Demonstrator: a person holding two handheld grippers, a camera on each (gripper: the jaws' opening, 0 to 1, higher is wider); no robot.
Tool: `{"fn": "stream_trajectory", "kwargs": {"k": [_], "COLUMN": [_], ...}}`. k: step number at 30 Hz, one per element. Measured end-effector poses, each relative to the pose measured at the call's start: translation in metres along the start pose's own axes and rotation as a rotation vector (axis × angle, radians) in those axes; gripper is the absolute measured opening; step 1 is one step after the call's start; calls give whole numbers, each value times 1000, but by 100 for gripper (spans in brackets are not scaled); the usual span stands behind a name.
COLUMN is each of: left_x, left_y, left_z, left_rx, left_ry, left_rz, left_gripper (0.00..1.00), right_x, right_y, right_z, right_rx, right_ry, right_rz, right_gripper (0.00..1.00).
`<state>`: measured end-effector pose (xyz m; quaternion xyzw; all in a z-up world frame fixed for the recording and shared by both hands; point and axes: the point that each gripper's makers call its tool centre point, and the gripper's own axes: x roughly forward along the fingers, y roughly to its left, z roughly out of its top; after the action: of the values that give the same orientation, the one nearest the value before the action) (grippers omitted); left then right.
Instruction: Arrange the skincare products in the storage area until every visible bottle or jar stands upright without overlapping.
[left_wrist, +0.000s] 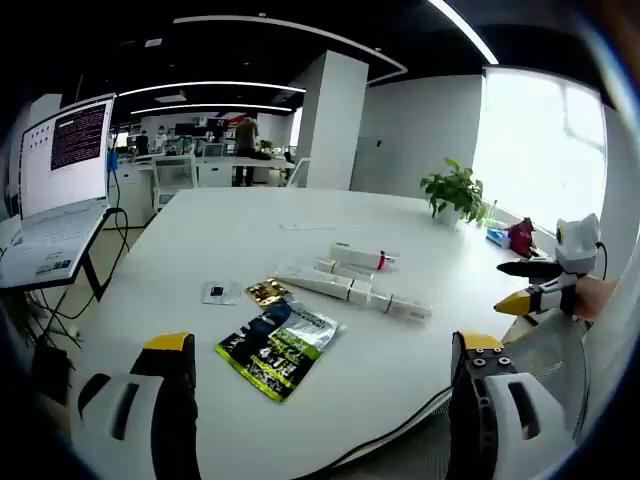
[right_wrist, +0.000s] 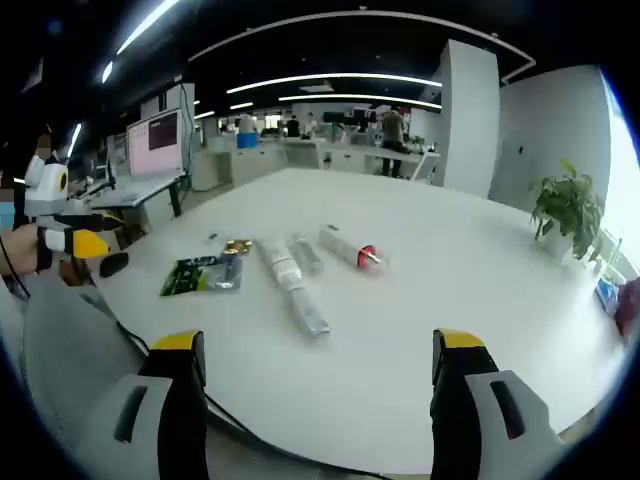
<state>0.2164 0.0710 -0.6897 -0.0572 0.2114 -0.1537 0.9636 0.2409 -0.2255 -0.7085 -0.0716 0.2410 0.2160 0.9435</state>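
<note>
Several skincare items lie flat on the white table (left_wrist: 230, 235): a white tube with a red cap (left_wrist: 360, 258), a long white tube (left_wrist: 322, 283) and another white tube (left_wrist: 403, 306). Beside them lie a green and black sachet (left_wrist: 278, 346), a small gold sachet (left_wrist: 268, 291) and a small white sachet (left_wrist: 218, 292). My left gripper (left_wrist: 324, 345) is open at the table's near edge, holding nothing. My right gripper (right_wrist: 320, 342) is also open and holding nothing, well short of the red-capped tube (right_wrist: 348, 245), long tube (right_wrist: 295, 285) and green sachet (right_wrist: 203, 273).
A potted plant (left_wrist: 455, 190) stands at the table's far side, with a pink item (left_wrist: 520, 238) near it. An open laptop (left_wrist: 60, 170) sits on a stand to the left, cables hanging below it. A person stands at office desks (right_wrist: 330, 150) in the background.
</note>
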Motion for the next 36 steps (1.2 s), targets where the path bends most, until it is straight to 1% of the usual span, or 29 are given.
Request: {"fn": "stream_trajectory", "kwargs": {"k": [4, 6, 10, 16, 21, 36], "left_x": [0, 0, -1, 0, 0, -1], "left_y": [0, 0, 4, 1, 2, 3], "left_z": [-1, -1, 0, -2, -2, 0], "left_rx": [10, 13, 3, 12, 6, -3], "left_ry": [9, 6, 1, 13, 12, 2], "left_rz": [2, 5, 11, 10, 8, 16], "left_gripper": [99, 99, 99, 99, 99, 99], "right_x": [0, 0, 1, 2, 1, 2], "right_y": [-1, 0, 2, 2, 4, 6], "right_z": [-3, -3, -4, -5, -6, -8], "right_rx": [28, 36, 27, 16, 19, 20], "right_ry": [16, 12, 17, 16, 22, 38], "right_rz": [1, 9, 18, 21, 21, 37], "right_gripper": [93, 92, 91, 90, 92, 90]}}
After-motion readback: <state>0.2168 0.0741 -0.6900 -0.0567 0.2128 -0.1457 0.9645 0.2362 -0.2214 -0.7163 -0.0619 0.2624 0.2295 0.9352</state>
